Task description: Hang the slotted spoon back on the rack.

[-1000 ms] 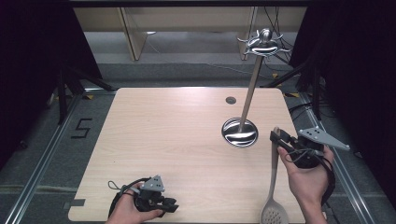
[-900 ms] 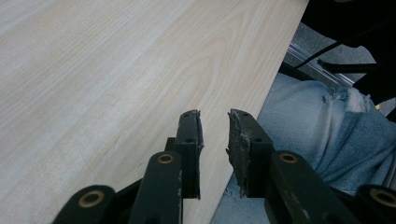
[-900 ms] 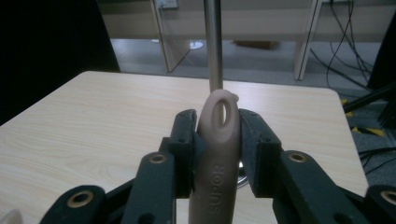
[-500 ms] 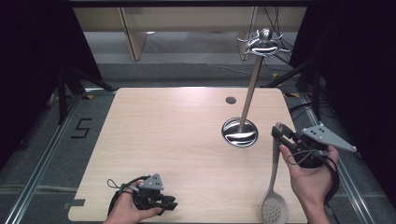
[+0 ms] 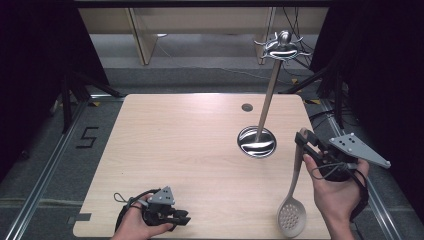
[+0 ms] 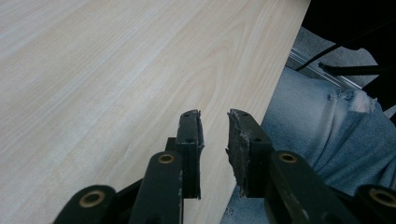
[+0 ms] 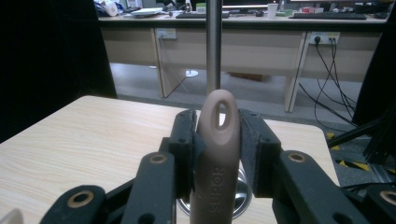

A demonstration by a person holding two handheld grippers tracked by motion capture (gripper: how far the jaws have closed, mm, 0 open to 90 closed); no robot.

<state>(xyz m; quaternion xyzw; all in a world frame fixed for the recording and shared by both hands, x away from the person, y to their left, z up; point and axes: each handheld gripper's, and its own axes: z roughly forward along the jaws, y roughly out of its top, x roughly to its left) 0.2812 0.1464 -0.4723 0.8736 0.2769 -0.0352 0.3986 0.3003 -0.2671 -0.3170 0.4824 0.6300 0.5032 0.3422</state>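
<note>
Right gripper [image 5: 303, 137] is clamped on the handle of the slotted spoon [image 5: 292, 200], lower right of the high view. Handle runs up to the jaws near the table's right edge; the perforated bowl hangs toward the bottom of the frame, over the near right corner of the table [image 5: 180, 150]. Can't tell from that view whether the bowl touches the wood.

Right gripper view adds the detail: both black jaws press on the spoon [image 7: 217, 154] handle just below its hanging hole, handle end sticking up between them. Embossed lettering on the handle, roughly "SUPOR". The high view is too small for any of that. Behind the handle stands the steel pole of the utensil stand [image 7: 214, 46], with its shiny round base partly hidden by the jaws. Desks and cables in the background.

High view shows the whole stand [image 5: 267, 95]: round mirror base right of table centre, thin pole leaning toward the upper right, hook crown at the top. A small dark grommet hole [image 5: 247, 107] sits just above and left of the base.

Left gripper [image 5: 182, 218] rests at the lower left of the table, near the front edge, in the person's hand. Left gripper view shows its jaws [image 6: 215, 149] a little apart with nothing between them, over bare wood at the table edge, blue denim [image 6: 327, 135] to the right.
</note>
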